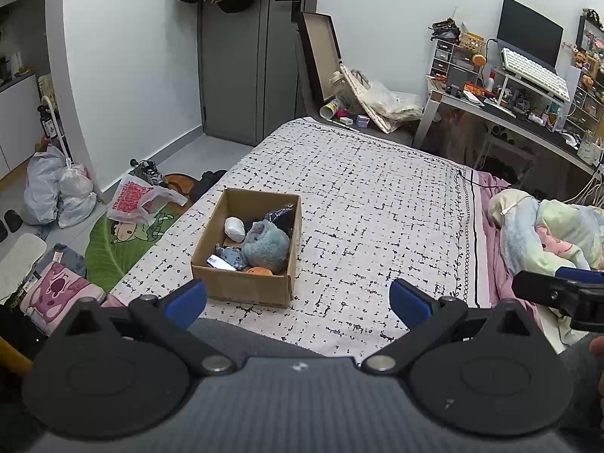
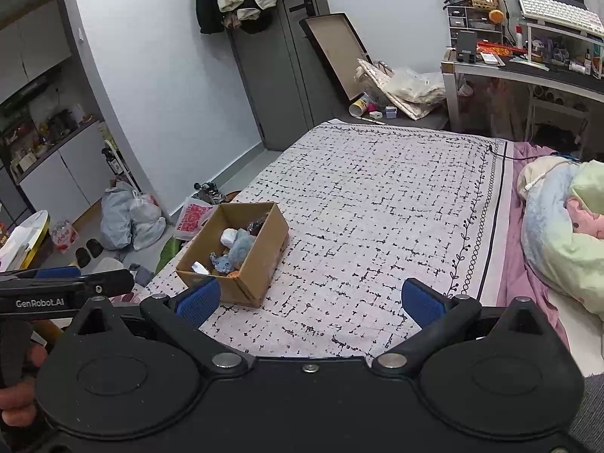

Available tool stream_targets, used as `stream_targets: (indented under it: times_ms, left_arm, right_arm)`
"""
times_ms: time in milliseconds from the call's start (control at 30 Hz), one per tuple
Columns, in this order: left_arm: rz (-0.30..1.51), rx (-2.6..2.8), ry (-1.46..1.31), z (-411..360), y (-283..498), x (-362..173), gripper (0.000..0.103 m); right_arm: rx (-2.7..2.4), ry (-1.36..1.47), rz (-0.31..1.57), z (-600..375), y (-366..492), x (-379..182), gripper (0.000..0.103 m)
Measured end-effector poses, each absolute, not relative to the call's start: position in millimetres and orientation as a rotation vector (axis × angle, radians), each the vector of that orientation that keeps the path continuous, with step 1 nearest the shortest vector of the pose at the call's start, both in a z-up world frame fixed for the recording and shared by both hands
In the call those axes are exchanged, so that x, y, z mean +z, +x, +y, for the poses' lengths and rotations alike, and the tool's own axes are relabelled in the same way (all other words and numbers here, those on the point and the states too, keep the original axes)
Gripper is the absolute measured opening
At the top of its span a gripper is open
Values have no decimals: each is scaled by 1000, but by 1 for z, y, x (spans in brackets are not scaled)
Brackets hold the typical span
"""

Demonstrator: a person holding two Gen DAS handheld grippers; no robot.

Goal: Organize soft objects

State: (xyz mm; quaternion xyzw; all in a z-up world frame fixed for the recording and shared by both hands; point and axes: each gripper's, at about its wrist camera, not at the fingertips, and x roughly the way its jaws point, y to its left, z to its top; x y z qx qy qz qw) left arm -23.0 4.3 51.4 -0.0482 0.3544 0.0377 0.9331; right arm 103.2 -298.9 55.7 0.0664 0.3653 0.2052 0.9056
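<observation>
**Both grippers empty above the bed**

The left hand-held gripper (image 1: 298,302) and right hand-held gripper (image 2: 309,300) gape wide, holding nothing; beyond them, on the patterned bedspread (image 1: 377,196), a cardboard box (image 1: 241,287) holds a blue plush toy (image 1: 266,245) among other soft things; farther off stands a cluttered tabletop (image 1: 528,124).

At the left edge of the right wrist view, white lettering reading "GenRobot.AI" stands on the black body of the left gripper (image 2: 68,283). On the floor beside the bed, a white plastic bag (image 1: 132,200) carries a pink-red printed panel with lettering along its edge, but the characters are too small and creased to read in either view. No other text is legible.
</observation>
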Motion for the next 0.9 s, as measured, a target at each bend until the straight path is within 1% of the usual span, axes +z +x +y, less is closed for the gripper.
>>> stream_targets:
  times_ms: [900]
  left_arm:
    - [721,58,-81,-11,-20,52,102]
  right_arm:
    - [408,155,760,-310,112,46,103]
